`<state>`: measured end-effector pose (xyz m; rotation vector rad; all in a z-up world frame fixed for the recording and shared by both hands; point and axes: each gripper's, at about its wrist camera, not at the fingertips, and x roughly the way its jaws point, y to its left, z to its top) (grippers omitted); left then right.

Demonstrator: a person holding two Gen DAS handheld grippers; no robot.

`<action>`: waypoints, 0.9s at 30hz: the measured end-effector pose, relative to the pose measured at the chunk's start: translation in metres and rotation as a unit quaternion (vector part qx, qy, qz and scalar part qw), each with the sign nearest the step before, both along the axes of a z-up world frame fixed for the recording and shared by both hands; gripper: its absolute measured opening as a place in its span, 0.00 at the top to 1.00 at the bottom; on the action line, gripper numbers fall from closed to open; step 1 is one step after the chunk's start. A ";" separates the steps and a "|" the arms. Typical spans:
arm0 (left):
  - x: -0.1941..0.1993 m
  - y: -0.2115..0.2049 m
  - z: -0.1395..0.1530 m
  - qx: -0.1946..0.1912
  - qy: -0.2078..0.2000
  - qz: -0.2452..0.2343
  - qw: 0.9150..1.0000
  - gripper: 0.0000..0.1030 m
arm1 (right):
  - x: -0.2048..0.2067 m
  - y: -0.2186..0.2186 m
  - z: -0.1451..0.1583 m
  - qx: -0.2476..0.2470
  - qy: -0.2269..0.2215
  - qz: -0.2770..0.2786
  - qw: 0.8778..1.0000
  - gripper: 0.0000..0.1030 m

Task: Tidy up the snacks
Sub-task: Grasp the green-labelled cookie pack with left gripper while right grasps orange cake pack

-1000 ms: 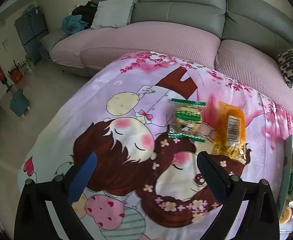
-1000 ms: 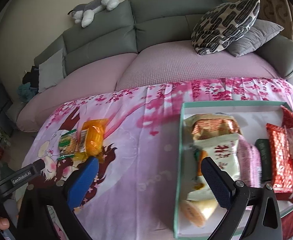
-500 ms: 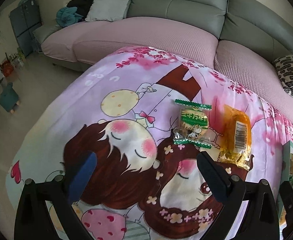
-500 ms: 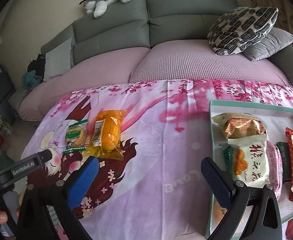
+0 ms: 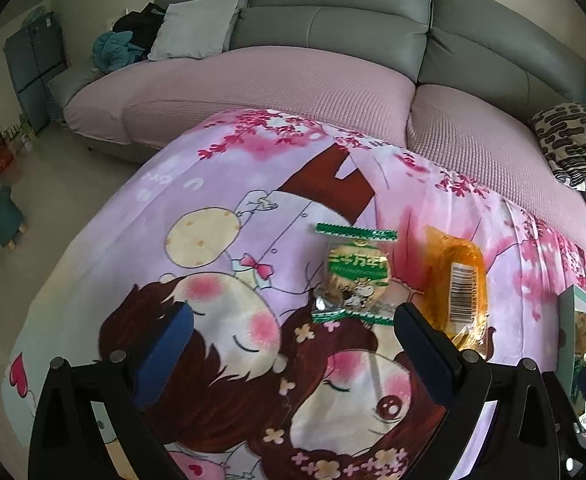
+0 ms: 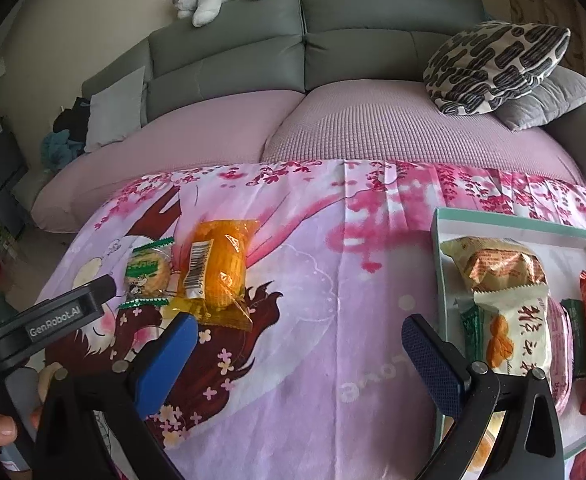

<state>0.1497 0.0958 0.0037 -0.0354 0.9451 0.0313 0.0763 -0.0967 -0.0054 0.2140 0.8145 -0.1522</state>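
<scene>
While both tongs hang wide apart and empty, the left gripper (image 5: 293, 334) points at the green-edged biscuit packet (image 5: 355, 276), lying just ahead of its right finger, likely the next pick. Just right of that lies the orange snack bag (image 6: 221, 270), ahead of the right gripper (image 6: 299, 338). Off its right finger sits the mint-rimmed tray (image 6: 437, 256), already holding several packets, where these loose two seemingly belong
</scene>
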 end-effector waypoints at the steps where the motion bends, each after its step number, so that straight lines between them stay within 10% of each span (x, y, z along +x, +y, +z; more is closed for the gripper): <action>1: 0.001 -0.001 0.000 0.000 0.000 -0.002 1.000 0.03 | 0.002 0.001 -0.001 -0.002 0.001 0.001 1.000 0.00; 27: 0.040 -0.009 -0.022 -0.051 0.028 -0.021 0.998 0.03 | 0.072 0.041 -0.029 -0.023 0.020 0.067 0.997 0.00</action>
